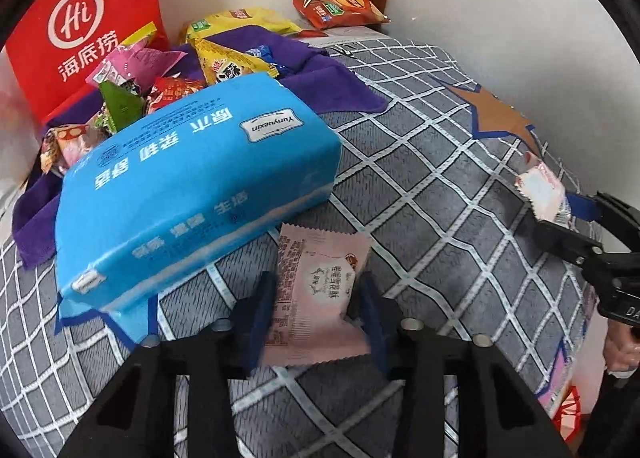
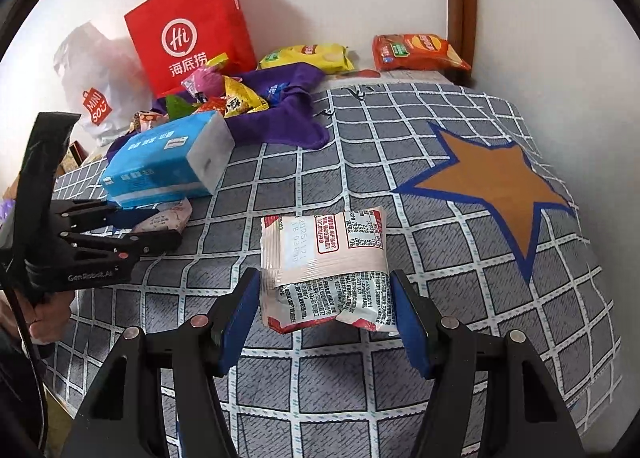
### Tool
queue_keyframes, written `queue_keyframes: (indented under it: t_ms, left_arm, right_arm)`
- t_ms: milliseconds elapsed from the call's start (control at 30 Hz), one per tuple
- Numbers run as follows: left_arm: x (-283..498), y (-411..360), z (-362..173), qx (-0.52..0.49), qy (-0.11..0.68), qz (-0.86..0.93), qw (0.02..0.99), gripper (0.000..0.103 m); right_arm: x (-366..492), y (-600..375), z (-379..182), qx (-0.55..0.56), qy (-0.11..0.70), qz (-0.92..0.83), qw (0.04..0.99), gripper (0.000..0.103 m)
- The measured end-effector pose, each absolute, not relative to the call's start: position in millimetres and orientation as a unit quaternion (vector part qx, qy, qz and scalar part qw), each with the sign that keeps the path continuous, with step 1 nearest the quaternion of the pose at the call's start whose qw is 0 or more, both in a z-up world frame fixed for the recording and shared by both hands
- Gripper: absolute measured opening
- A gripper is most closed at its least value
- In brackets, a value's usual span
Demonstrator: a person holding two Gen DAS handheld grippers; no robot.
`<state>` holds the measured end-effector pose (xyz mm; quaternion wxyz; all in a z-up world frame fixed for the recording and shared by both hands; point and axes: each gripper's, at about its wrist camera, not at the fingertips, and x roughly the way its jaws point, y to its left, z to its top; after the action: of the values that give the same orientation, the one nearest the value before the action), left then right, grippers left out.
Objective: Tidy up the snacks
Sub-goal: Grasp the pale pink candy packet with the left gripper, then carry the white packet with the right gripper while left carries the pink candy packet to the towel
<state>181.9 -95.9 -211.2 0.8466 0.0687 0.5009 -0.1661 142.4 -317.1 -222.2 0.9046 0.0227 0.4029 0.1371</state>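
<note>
Snacks are lying all over the bed [image 2: 400, 129]. Left gripper [image 1: 316, 298] jaws are squeezing a pink pack [image 1: 316, 290], and right gripper [image 2: 324, 306] jaws are holding a white pack [image 2: 324, 258], likely for carrying to the pile [image 2: 216, 97] by the red bag [image 2: 192, 25].
</note>
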Motion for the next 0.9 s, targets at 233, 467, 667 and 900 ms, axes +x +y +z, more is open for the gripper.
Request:
queue_keyframes:
  t_ms: [233,467,667,900]
  left_arm:
    - [159.8,-79.1,-194.7,0.033,0.498,-0.167,0.85,0.037]
    - [131.7,-63.8,-178.7,0.007,0.486,-0.158,0.86,0.038]
    - [112.5,-57.5,-167.7,0.0,0.478,-0.15,0.866,0.038]
    - [92.9,-49.2,-152.0,-0.023,0.465,-0.154,0.872,0.038]
  right_arm:
    - [130.6,-303.1,-210.6,0.018,0.396,0.149,0.906,0.064]
    - [115.6,-284.2,-196.5,0.015,0.392,0.167,0.905,0.063]
    - [97.5,-269.9,-177.1,0.006,0.375,0.179,0.91,0.063]
    - [77.5,-260.4,-150.9,0.003,0.354,0.177,0.918,0.063]
